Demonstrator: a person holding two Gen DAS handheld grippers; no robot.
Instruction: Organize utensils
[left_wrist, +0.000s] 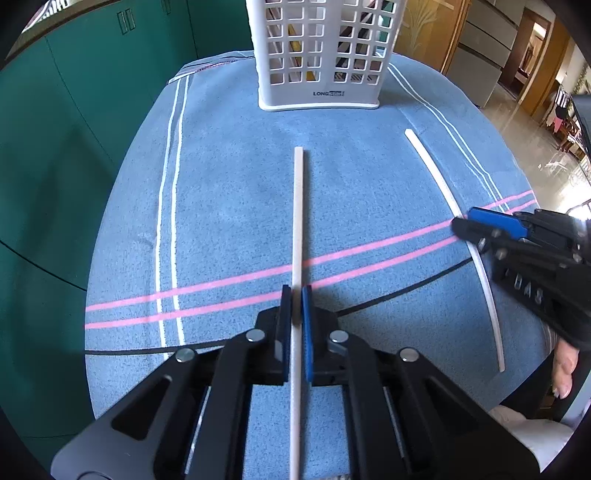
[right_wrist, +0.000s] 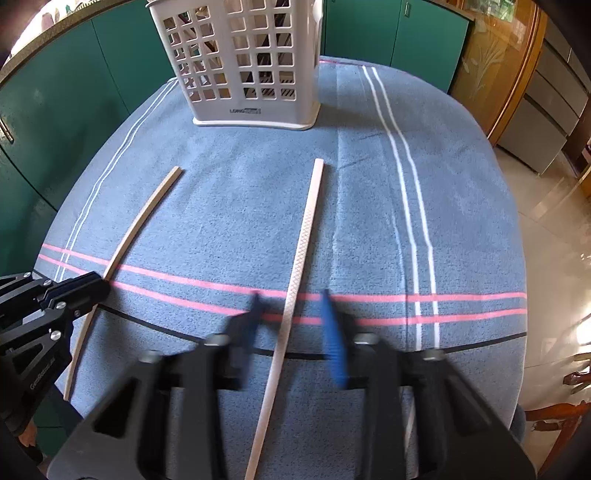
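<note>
Left wrist view: the left gripper (left_wrist: 296, 295) is clamping one pale chopstick (left_wrist: 297, 221) lying on the blue cloth (left_wrist: 229, 206), pointing toward the white utensil basket (left_wrist: 319, 55).

Right wrist view: the right gripper (right_wrist: 291, 306) is straddling the second chopstick (right_wrist: 301, 243), jaws blurred and apart, not pressing. Both look light, stiff, slippery; mid-shaft grips suit.

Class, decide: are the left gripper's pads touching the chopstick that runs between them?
Touching. In the left wrist view, the left gripper has both pads pressed against the chopstick, with no gap showing on either side.
</note>
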